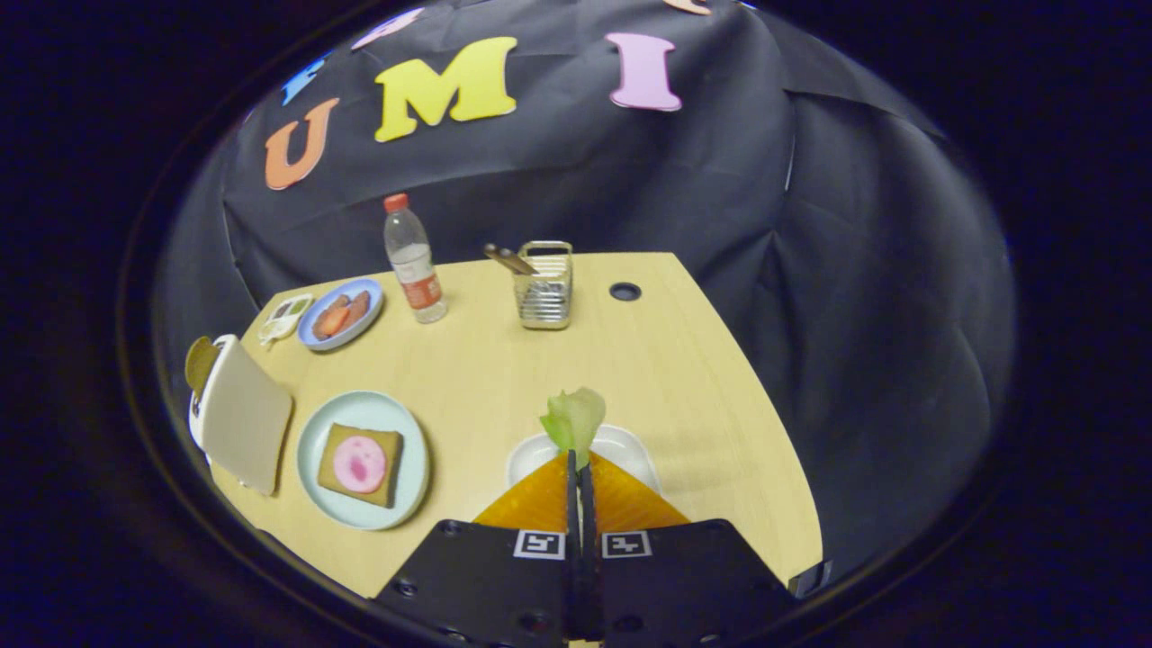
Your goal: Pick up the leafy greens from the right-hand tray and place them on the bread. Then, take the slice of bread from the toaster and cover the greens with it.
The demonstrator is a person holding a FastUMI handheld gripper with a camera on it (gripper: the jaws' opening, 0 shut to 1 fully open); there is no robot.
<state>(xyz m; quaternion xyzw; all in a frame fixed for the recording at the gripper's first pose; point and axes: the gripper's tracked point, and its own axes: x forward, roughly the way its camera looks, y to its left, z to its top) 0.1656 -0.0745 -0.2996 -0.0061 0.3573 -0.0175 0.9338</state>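
My gripper (579, 461) is shut on a pale green leaf of greens (573, 418), which sticks up from between the fingertips. It hangs above a white tray (630, 447) that lies right under the fingers. To the left, a light blue plate (317, 441) carries a slice of bread (387, 447) topped with a pink round of meat (359, 464). Further left stands a white toaster (238, 414), and a brown slice of bread (199, 362) pokes out of its far end.
At the back of the wooden table stand a water bottle (413, 261) with a red cap and a wire holder (544, 286) with a utensil in it. A blue plate of food (340, 313) and a small dish (283, 318) sit at the back left. A cable hole (625, 291) lies near the holder.
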